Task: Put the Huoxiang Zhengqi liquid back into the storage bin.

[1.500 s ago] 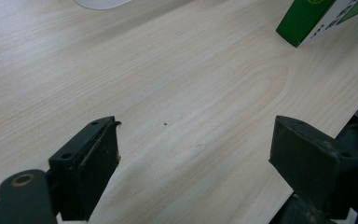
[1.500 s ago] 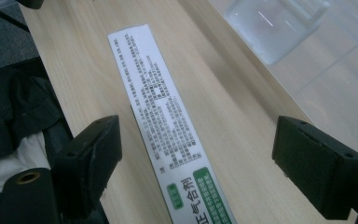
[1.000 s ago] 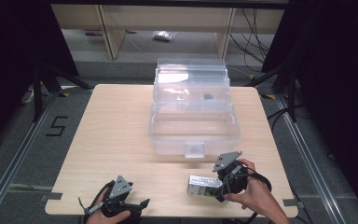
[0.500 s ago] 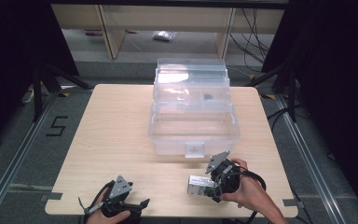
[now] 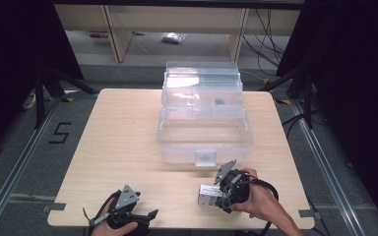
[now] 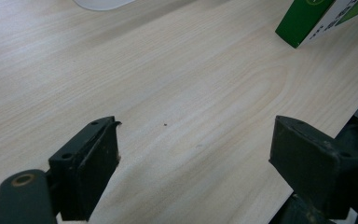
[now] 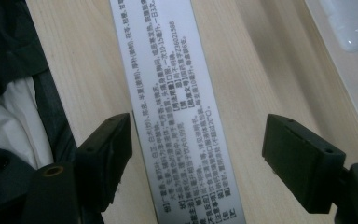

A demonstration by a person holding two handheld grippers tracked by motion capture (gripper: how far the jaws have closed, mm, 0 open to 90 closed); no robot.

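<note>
A small carton (image 5: 206, 194) lies on the wooden table (image 5: 123, 137) near the front right. It shows a white printed side (image 7: 177, 93) in the right gripper view and a green face (image 6: 307, 18) in the left gripper view. My right gripper (image 5: 220, 195) is down over it, jaws on either side. The jaws (image 7: 198, 154) have just been closing, but a gap remains on the right, so it is open. My left gripper (image 5: 145, 219) rests at the front left edge, open (image 6: 193, 158) over bare wood.
A clear plastic tiered box (image 5: 204, 118) stands open in the middle of the table, its front latch (image 5: 205, 157) just beyond the right hand. Its corner (image 7: 349, 28) shows close to the carton. The table's front edge runs right by both hands.
My right gripper has shifted slightly toward the front left and settled over the carton. The left gripper has stayed put.
</note>
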